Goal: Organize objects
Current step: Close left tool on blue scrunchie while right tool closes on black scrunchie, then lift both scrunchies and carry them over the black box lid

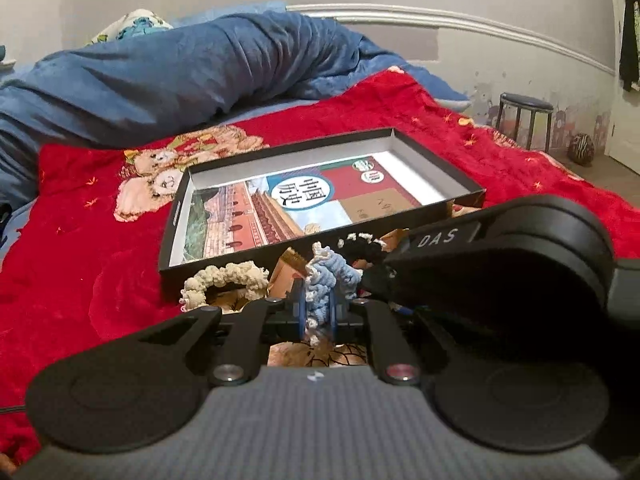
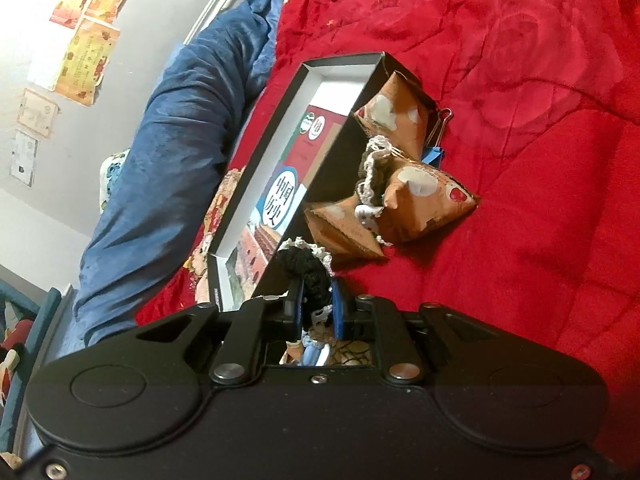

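My left gripper (image 1: pixel 318 309) is shut on a light blue crocheted scrunchie (image 1: pixel 326 276), just in front of the near wall of a shallow black box (image 1: pixel 172 220). A book (image 1: pixel 280 204) lies flat in that box. A cream scrunchie (image 1: pixel 224 280) rests to the left of the blue one. My right gripper (image 2: pixel 316 305) is shut on a black scrunchie with white trim (image 2: pixel 306 270) beside the box (image 2: pixel 224 236). The right gripper's body (image 1: pixel 500 264) crosses the right side of the left wrist view.
Brown triangular packets (image 2: pixel 424 196) lie against the box's side, with another dark scrunchie (image 2: pixel 372 176) on them and a blue binder clip (image 2: pixel 434 157) behind. Everything sits on a red blanket (image 1: pixel 88 240). A blue duvet (image 1: pixel 180 72) is bunched behind; a stool (image 1: pixel 526 116) stands off the bed.
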### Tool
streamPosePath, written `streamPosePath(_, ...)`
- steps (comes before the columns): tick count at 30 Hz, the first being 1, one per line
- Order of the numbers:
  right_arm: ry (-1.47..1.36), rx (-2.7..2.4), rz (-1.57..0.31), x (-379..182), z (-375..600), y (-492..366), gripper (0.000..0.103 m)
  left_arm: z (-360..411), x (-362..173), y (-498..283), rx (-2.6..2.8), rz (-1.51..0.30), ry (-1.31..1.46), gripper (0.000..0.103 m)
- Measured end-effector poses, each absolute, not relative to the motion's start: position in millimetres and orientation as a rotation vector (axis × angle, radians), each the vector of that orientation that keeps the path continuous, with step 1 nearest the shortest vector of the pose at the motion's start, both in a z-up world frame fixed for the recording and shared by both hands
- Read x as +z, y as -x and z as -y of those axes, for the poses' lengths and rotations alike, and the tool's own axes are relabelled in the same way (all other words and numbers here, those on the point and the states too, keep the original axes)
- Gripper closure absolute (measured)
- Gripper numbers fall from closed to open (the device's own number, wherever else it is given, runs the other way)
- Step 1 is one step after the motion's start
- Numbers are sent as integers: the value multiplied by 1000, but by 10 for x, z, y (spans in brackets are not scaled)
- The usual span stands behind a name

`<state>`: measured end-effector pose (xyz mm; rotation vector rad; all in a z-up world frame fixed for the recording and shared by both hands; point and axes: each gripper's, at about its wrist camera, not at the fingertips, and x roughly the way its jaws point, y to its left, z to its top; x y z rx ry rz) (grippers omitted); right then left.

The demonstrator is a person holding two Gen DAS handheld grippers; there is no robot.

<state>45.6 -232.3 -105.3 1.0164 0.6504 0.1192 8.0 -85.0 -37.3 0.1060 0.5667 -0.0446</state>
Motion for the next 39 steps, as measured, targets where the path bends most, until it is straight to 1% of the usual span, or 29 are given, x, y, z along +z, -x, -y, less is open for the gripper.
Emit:
streamPosePath(17, -1011, 194, -557, -743, 2473, -163, 89, 726, -169, 183, -94, -506, 14, 90)
streamPosePath(21, -953, 170, -574, -643, 2519, -153, 89, 643, -112, 245, -82, -481, 35, 90)
streamPosePath(27, -897, 175, -547, -471, 2578, -67, 89, 494, -39, 262, -81, -471, 94, 90)
streamPosePath(33, -846, 224, -492, -167, 2576, -150, 89, 346, 189, 275, -115, -401, 92, 90)
streamPosePath(39, -782, 287, -437, 197, 2526, -162, 89, -66, 588, 166, -108, -343, 146, 90)
